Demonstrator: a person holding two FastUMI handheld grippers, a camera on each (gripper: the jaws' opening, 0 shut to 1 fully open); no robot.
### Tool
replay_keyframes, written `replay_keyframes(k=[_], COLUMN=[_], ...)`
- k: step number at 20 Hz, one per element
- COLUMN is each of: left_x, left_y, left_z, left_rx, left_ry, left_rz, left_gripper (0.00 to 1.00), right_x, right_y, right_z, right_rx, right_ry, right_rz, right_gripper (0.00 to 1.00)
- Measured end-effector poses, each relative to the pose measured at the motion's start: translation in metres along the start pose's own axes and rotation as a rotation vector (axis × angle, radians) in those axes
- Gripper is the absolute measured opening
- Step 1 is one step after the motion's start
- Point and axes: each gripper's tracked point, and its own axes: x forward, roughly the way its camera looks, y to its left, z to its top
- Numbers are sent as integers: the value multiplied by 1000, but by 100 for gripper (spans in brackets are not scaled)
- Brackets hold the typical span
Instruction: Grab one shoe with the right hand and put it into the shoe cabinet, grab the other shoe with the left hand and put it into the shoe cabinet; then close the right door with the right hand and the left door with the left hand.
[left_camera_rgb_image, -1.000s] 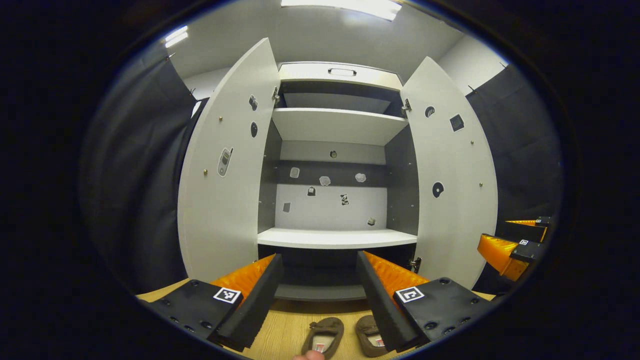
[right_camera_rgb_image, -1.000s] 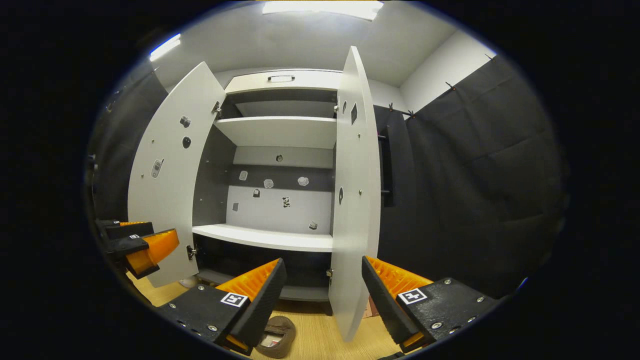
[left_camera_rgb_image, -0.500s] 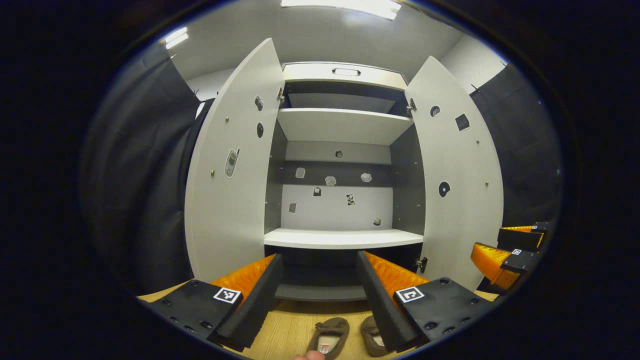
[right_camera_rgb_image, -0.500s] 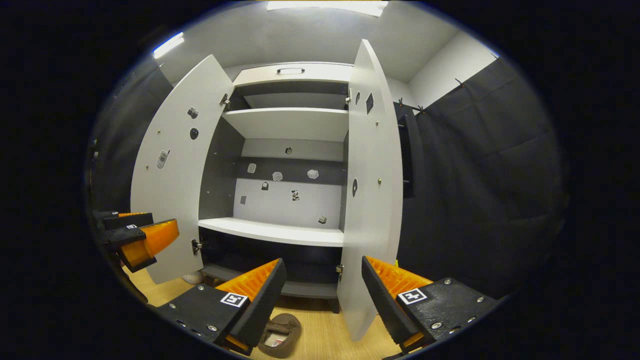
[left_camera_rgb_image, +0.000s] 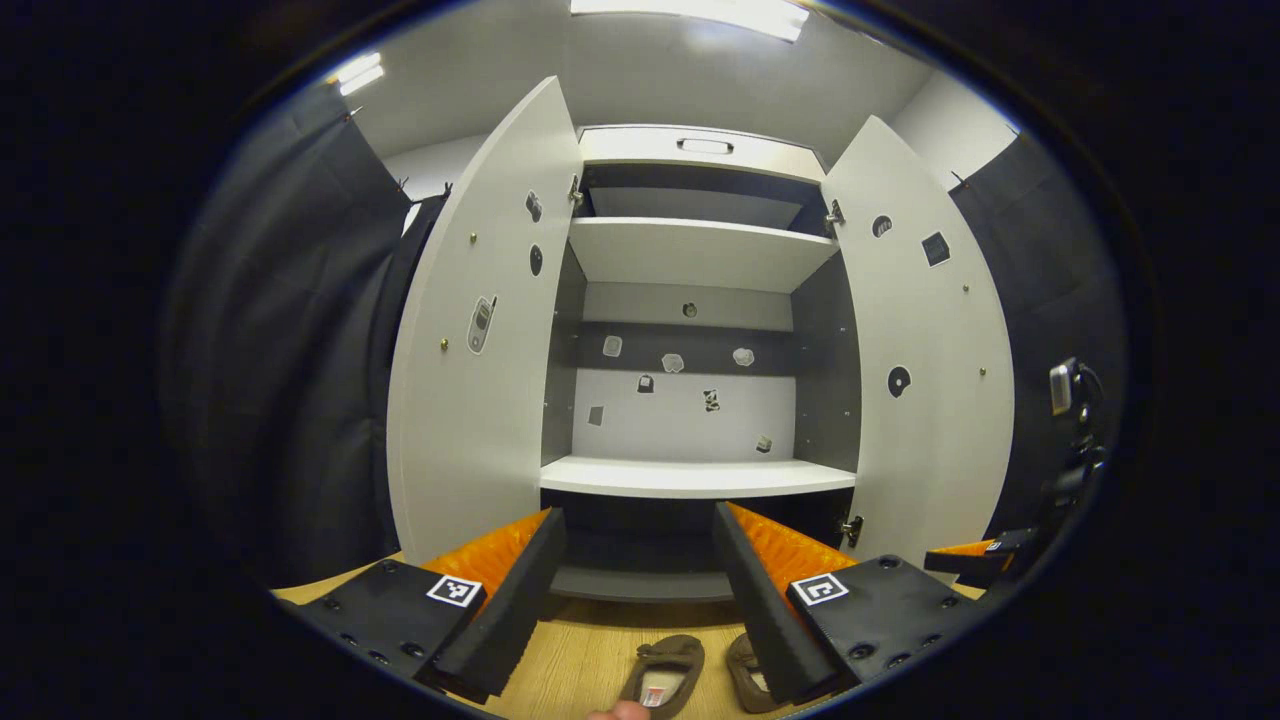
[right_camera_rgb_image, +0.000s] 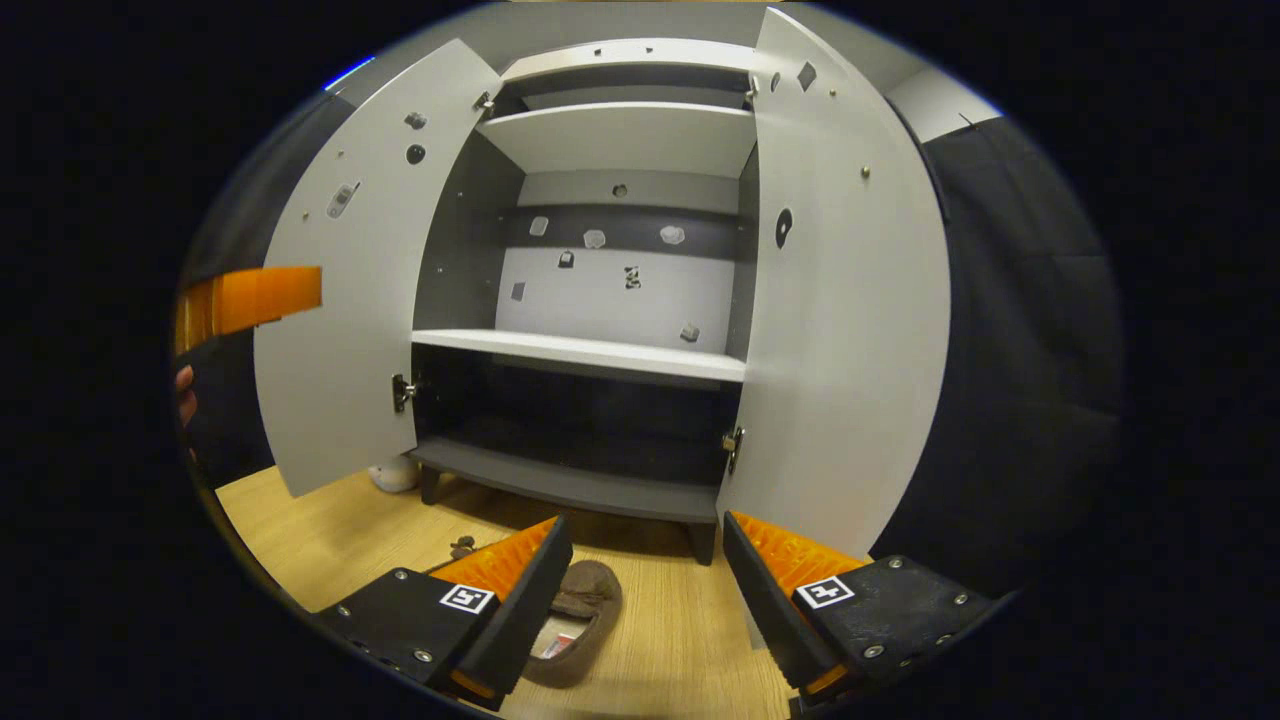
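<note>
Two brown slip-on shoes lie on the wooden floor in front of the open shoe cabinet (left_camera_rgb_image: 700, 478). In the left gripper view, one shoe (left_camera_rgb_image: 665, 675) shows between the fingers of my left gripper (left_camera_rgb_image: 635, 590), which is open and held above the floor. The other shoe (left_camera_rgb_image: 745, 668) is partly hidden behind one finger. In the right gripper view, my right gripper (right_camera_rgb_image: 640, 600) is open, tilted down toward a shoe (right_camera_rgb_image: 590, 615) that peeks out beside its left finger. Both cabinet doors (right_camera_rgb_image: 340, 280) stand wide open. The right gripper (left_camera_rgb_image: 985, 560) also shows low at the left gripper view's right edge.
The cabinet has a white middle shelf (right_camera_rgb_image: 580, 352) and a dark bottom shelf (right_camera_rgb_image: 560, 485), both bare. A small white object (right_camera_rgb_image: 395, 475) sits on the floor under the left door. The left gripper (right_camera_rgb_image: 250, 300) and a hand (right_camera_rgb_image: 185, 390) show at the far left.
The right gripper has dropped and tilted down toward the floor, bringing the shoe and bottom shelf into fuller view. The left gripper has drifted slightly left. Both stay open.
</note>
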Motion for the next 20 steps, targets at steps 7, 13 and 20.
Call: replay_keyframes(k=[7,13,20], left_x=[-1,0,1], left_y=[9,24,32], left_z=[-4,-5,-4], left_rx=[-17,-12,-2], left_ry=[8,6,5], left_rz=[17,52,71], left_gripper=[96,96,96], right_x=[32,69,114], right_y=[21,22,22], right_z=[-106,-174,-201], right_rx=[24,-21,55], right_ry=[280,470,512], right_rz=[69,60,32], right_gripper=[95,95,89])
